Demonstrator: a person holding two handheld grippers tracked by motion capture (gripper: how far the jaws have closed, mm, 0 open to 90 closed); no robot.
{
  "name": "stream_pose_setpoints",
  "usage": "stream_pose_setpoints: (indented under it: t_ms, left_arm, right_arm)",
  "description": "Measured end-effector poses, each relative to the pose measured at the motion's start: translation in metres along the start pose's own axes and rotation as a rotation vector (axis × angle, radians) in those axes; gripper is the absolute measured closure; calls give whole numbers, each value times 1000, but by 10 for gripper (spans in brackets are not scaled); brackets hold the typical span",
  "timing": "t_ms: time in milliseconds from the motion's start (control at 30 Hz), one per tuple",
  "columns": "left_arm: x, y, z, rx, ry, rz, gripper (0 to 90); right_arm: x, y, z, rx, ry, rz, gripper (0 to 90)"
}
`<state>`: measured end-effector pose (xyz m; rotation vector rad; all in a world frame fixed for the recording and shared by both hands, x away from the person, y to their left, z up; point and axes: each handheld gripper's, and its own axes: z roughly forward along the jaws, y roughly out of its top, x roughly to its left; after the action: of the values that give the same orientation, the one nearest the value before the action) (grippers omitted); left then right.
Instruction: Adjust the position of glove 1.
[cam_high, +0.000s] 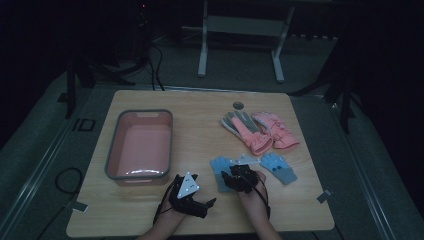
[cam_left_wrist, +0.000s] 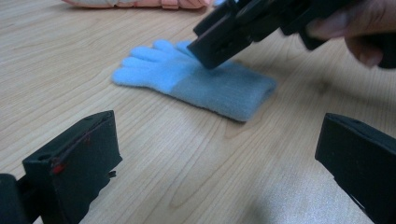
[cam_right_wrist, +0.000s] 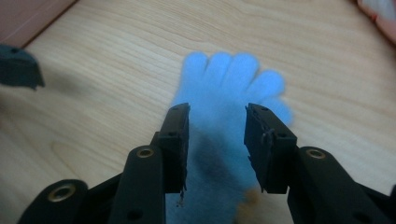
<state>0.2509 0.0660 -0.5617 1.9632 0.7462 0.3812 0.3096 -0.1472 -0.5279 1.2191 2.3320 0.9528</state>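
My high view is dim, dark along the top; my gripper views are bright, with the blue glove (cam_right_wrist: 224, 93) blurred.

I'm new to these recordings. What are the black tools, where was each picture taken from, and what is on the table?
A person holds a hand-operated claw in each hand; there is no robot arm. The high view looks down on the wooden table. The other two pictures come from cameras riding on each claw, looking along its black jaws. On the table lie a pink tub, a pink and grey pair of gloves and two blue gloves. The right claw hangs over the nearer blue glove with its jaws apart, not gripping. The left claw is open over bare wood, holding nothing.
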Motion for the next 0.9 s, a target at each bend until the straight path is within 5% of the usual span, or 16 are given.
stream_pose_setpoints:
  t_ms: [133, 300, 667, 900]
  left_arm:
    - [0, 0, 0, 0, 3, -1, 0]
    - [0, 0, 0, -1, 4, -4, 0]
    - [1, 0, 0, -4, 2, -14, 0]
    - [1, 0, 0, -3, 4, -13, 0]
  right_arm:
    - [-23, 2, -15, -53, 34, -88, 593]
    - [-64, 3, -34, -56, 57, -128, 637]
    - [-157, -14, -58, -12, 71, -121, 649]
    - [-185, -37, -50, 36, 93, -97, 653]
